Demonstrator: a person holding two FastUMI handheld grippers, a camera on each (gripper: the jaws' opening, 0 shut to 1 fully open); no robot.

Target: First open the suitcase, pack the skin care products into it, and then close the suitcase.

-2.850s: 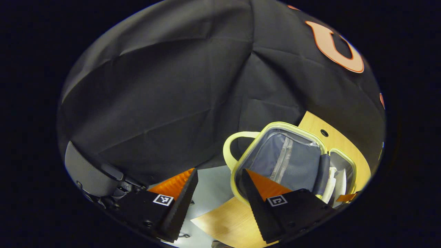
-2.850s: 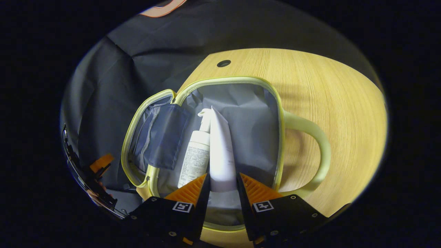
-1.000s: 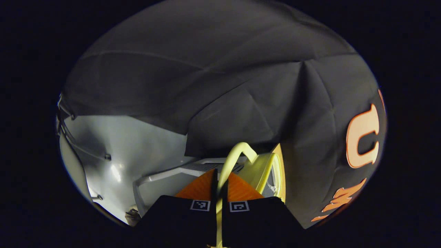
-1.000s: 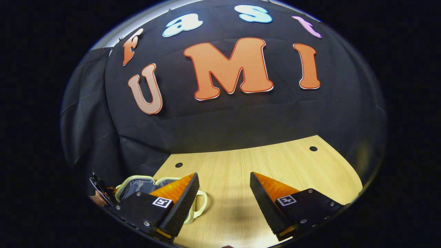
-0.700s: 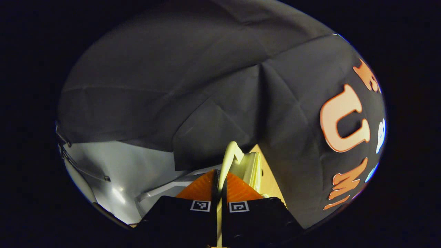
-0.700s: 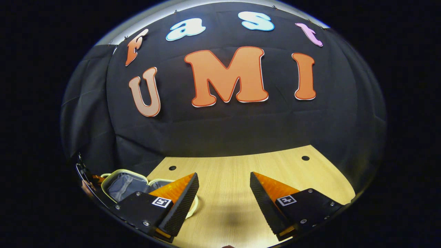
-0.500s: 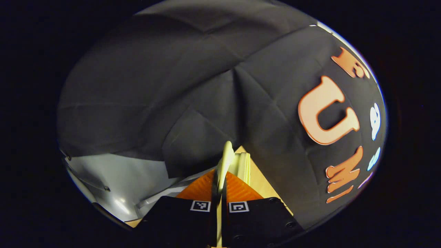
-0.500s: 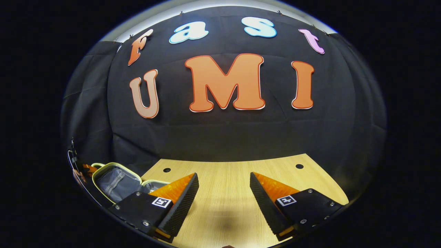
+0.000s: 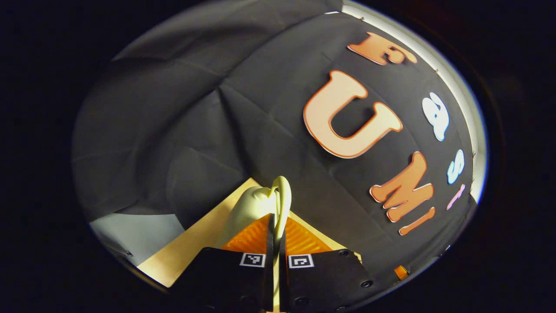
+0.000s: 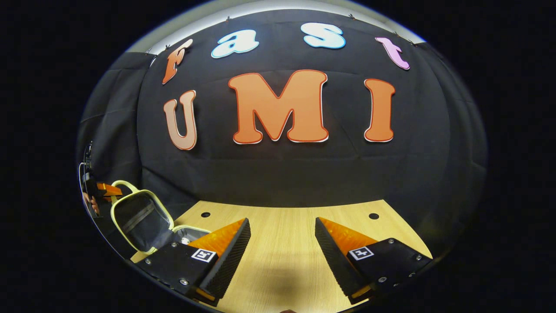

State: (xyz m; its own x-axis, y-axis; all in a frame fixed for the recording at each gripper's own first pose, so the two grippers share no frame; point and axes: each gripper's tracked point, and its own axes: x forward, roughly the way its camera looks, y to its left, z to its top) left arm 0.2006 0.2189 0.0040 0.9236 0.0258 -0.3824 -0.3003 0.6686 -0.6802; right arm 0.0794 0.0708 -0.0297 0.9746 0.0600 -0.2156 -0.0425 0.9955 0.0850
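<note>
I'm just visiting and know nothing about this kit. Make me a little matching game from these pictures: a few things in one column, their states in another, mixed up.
Things:
1. left hand-held gripper
2. right hand-held gripper
3. suitcase lid
4. table

States:
a. raised, standing partly open
b. fingers spread apart, nothing between them
c. pale wood with small round holes
d. fingers pinched on the pale yellow handle

Pairs: 1-d, 2-b, 3-a, 4-c

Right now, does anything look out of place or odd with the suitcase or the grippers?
Nothing looks damaged or spilled. The suitcase lid stands raised, not yet shut, with the left gripper clamped on its pale handle. The right gripper is open over the wooden table.
</note>
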